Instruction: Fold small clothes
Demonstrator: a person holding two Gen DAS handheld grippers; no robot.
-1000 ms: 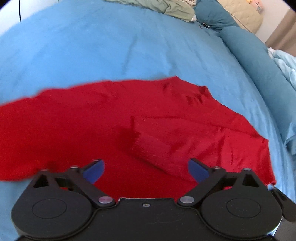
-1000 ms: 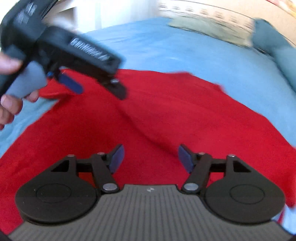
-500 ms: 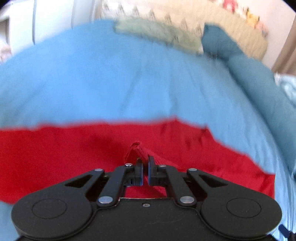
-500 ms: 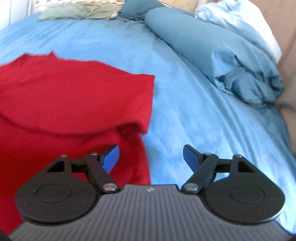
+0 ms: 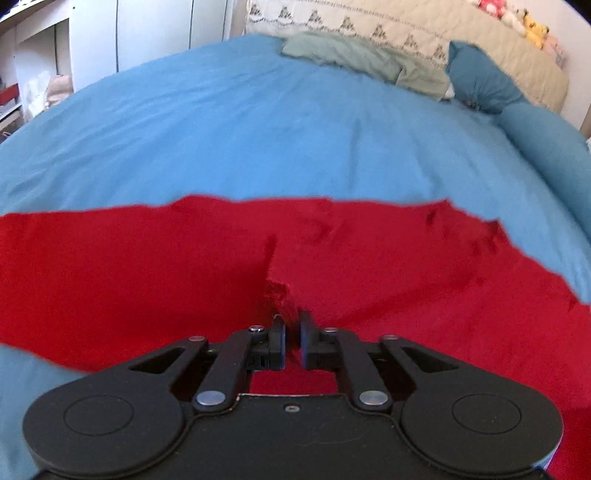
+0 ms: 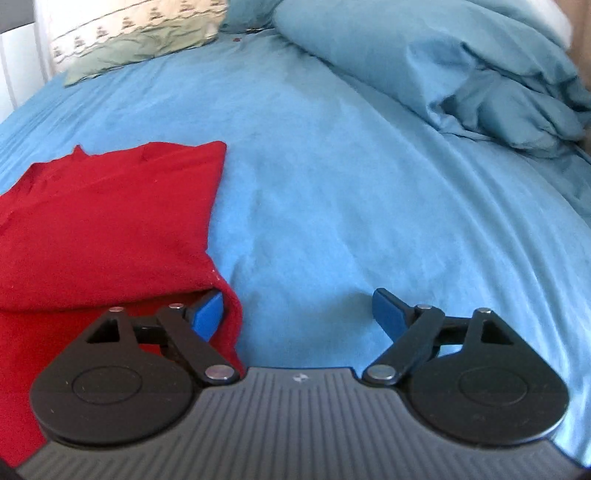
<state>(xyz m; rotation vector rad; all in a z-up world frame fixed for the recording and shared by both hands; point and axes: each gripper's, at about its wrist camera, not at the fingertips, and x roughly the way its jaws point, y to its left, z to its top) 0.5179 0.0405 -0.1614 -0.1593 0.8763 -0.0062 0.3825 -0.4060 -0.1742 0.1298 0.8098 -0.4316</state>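
A red garment lies spread across the blue bed sheet. My left gripper is shut on a raised pinch of the red fabric near the garment's middle. In the right wrist view the garment's right part lies folded over, its edge at the left. My right gripper is open, low over the sheet; its left fingertip sits against the red edge, tucked under the folded layer, and its right fingertip is over bare sheet.
A bunched teal duvet lies at the right. A green-grey cloth and a patterned cream pillow lie at the bed's head. White cupboards stand at the far left.
My left gripper closed on a pinch of red fabric and has lifted it. My right gripper swung right to the garment's right edge and moved closer, staying open.
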